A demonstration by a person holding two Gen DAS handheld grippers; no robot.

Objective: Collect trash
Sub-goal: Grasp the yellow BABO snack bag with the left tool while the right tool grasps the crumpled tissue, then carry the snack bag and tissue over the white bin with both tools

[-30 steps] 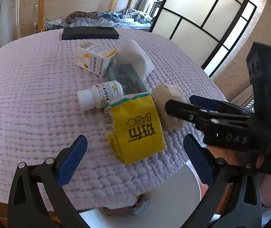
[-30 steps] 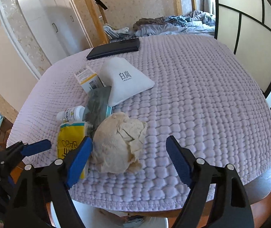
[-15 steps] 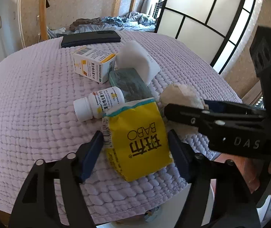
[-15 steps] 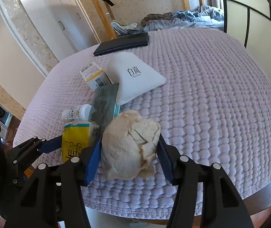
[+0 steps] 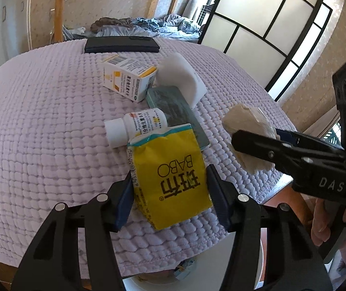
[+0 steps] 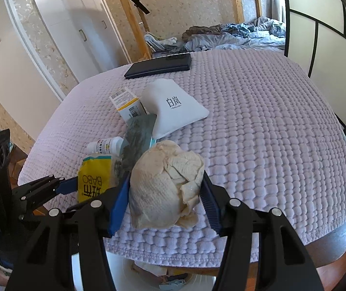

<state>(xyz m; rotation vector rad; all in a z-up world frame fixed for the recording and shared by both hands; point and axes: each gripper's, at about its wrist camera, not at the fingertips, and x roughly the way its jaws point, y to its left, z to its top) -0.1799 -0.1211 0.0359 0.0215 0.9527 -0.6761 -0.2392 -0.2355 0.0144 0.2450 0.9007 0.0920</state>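
Note:
A yellow snack packet lies near the front edge of the lilac quilted tablecloth. My left gripper straddles it; its jaws are closing and both blue pads touch the packet's sides. To the right, a crumpled beige paper ball sits between the blue pads of my right gripper, which is shut on it. The ball appears slightly raised off the cloth. In the right wrist view the packet shows at the left. A white bin with scraps inside stands below the table edge.
Behind the packet lie a white pill bottle, a dark green sachet, a white and yellow medicine box, a white pouch and a black flat case. A hand holds the right gripper.
Both grippers went from wide open to closed in: the left around the yellow packet, the right onto the paper ball. The ball has shifted slightly with the right gripper.

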